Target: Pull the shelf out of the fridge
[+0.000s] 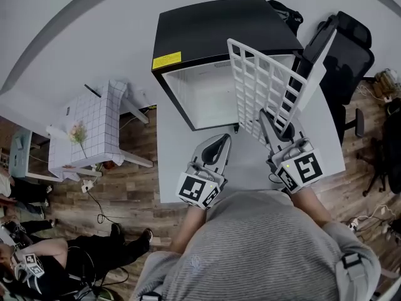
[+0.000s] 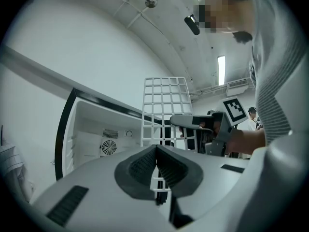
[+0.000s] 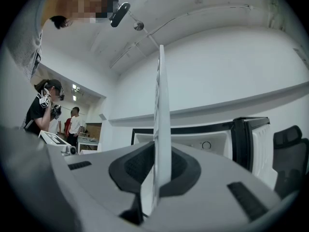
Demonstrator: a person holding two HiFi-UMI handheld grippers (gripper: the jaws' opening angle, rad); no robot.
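The small black fridge [image 1: 207, 36] stands open on a grey table [image 1: 178, 162], its white inside [image 2: 104, 134] showing bare. The white wire shelf [image 1: 260, 86] is outside the fridge, standing up on edge in front of the opening. My right gripper [image 1: 266, 121] is shut on the shelf's lower edge; in the right gripper view the shelf [image 3: 160, 120] runs edge-on between the pads [image 3: 140, 166]. My left gripper [image 1: 222, 142] hovers left of the shelf, shut with nothing between its jaws. In the left gripper view the shelf [image 2: 166, 100] and right gripper [image 2: 193, 121] lie ahead.
The fridge door [image 1: 316, 49] hangs open to the right. A black office chair [image 1: 351, 49] stands behind it. A low table with a checked cloth [image 1: 94, 127] sits on the wooden floor at left. People [image 1: 37, 256] are at the lower left.
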